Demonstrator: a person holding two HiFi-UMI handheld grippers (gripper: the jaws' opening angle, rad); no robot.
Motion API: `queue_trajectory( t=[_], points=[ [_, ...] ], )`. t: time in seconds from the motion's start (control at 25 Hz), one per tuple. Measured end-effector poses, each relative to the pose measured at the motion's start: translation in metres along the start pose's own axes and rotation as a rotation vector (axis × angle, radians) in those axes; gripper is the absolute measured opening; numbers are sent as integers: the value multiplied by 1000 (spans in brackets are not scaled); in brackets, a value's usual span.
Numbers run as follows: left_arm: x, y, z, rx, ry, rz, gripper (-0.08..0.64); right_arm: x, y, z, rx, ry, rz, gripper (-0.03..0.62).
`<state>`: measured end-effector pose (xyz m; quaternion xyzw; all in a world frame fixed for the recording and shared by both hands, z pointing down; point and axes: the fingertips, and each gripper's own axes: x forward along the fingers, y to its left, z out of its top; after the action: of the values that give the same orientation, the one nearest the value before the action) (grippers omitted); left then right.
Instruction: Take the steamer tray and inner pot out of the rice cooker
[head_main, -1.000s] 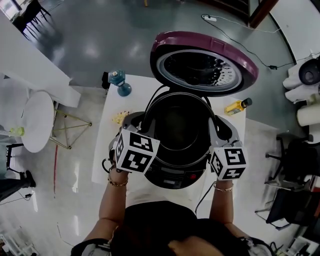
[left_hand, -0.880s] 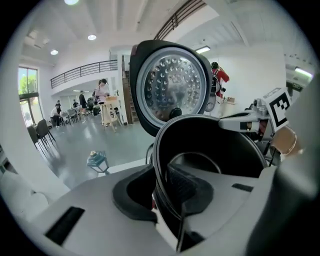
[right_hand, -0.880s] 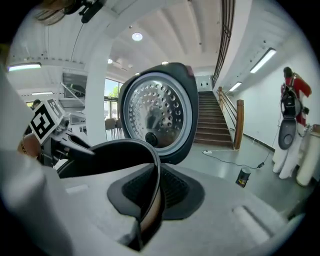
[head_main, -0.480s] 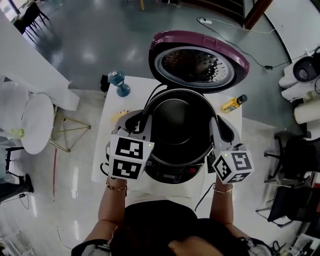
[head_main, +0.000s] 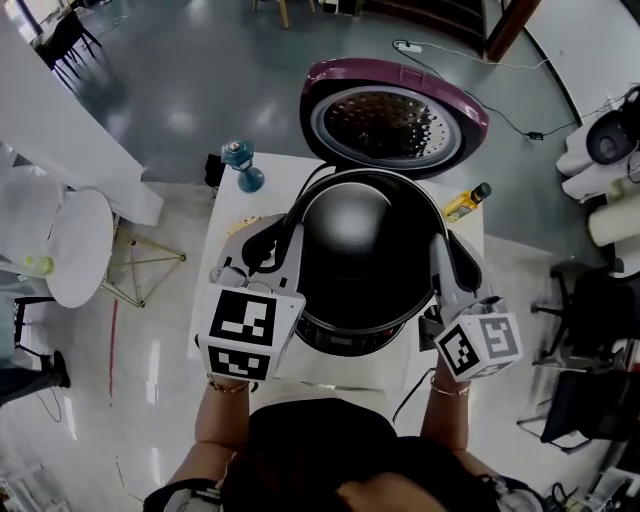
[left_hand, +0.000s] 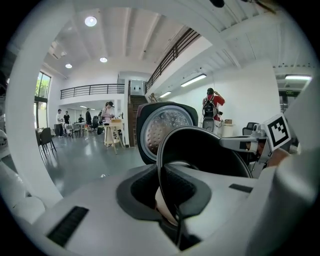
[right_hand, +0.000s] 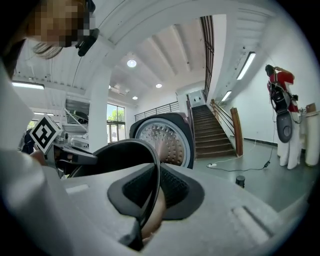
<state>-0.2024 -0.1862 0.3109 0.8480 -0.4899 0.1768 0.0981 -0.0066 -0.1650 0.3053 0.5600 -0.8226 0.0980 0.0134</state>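
— So, where is the pot just now?

— Between my two claws. The glossy black round inner pot hangs over the opening of the dark, silver-banded rice cooker body, which stands on the white table. Whether the pot's bottom is quite clear of the well, I can't tell from above.

— And the claws themselves?

— My left gripper is pinching the thin rim on the pot's left side. Its jaws have just been closing tighter, with that rim between the pads. My right gripper is pinched on the rim directly opposite.

— Why two bites, one on each side?

— I reckon a wide, smooth bowl held by one edge would tip and twist out. A grip on either side keeps it level and shares the weight. The rim also looks like the only part thin enough for my jaws to take.

— And the lid?

— The maroon domed lid, with its dimpled metal inner plate, stands swung back behind the cooker. That leaves the way straight up free for the pot.

— Count it out for me.

— One inner pot, one cooker body, one lid, and two grippers, both busy. Two small things share the table: a teal bottle-like object at the far left corner and a yellow bottle with a dark cap at the far right. Both stand apart from the pot. Steamer trays: none that I can make out in any view.
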Motion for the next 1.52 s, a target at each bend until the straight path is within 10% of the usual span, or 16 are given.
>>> queue_trajectory(
  t=[0.72,1.52],
  points=[
    [-16,-90,40,57,-90,-56,26,-86,-46,40,-1,-101,-57,37],
    [59,-302,33,94,-9,-271,32,-232,-213,15,54,-44,-268,38]
  ],
)
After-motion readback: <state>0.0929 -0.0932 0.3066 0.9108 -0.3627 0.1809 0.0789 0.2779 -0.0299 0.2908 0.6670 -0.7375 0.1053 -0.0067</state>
